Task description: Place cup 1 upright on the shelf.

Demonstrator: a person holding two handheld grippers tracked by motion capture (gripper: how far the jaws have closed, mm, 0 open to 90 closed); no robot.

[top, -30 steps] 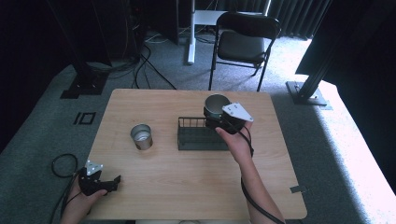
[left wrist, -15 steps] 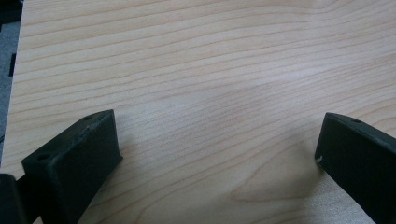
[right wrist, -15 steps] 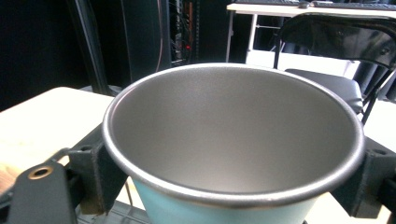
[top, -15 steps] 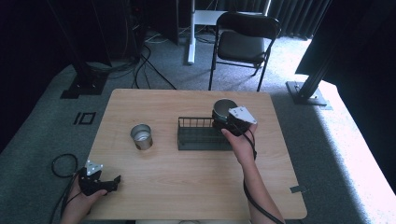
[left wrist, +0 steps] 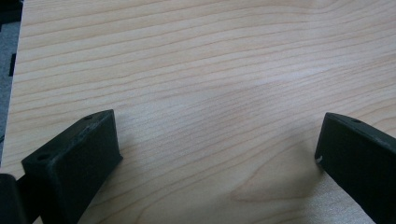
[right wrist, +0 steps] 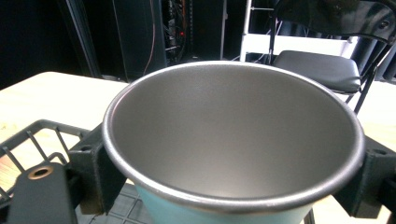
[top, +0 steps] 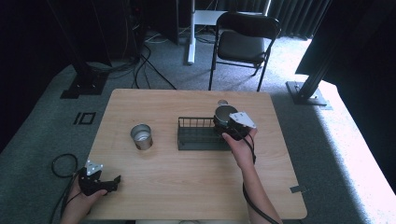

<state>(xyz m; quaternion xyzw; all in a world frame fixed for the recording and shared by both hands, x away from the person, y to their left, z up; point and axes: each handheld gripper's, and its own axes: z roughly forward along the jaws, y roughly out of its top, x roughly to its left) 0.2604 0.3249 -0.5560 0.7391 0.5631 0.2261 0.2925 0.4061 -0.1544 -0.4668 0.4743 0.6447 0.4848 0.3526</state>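
Right gripper view: right tongs (right wrist: 231, 175) clamped on a metal cup (right wrist: 233, 140), one jaw on each side of the wall just below the rolled rim, cup upright, mouth toward the camera, empty inside, pale blue outer wall at the bottom edge. High view puts the cup (top: 225, 113) at the right end of the black wire rack (top: 198, 135), over or just at its rim; can't tell if it is resting or held clear. Handling guess: thin steel, light, rigid, won't crush or break, but the smooth tapered wall is slippery, so a side pinch could slide upward; the rim bead is the natural stop, so gripping right under it as here looks right. Keep it level. Second cup (top: 141, 136) stands on the desk (top: 187, 186) left of the rack, well apart from it. Left tongs (top: 100, 183) rest at the near-left desk corner, jaws spread wide, nothing between them; left gripper view has bare wood grain between the two jaws.
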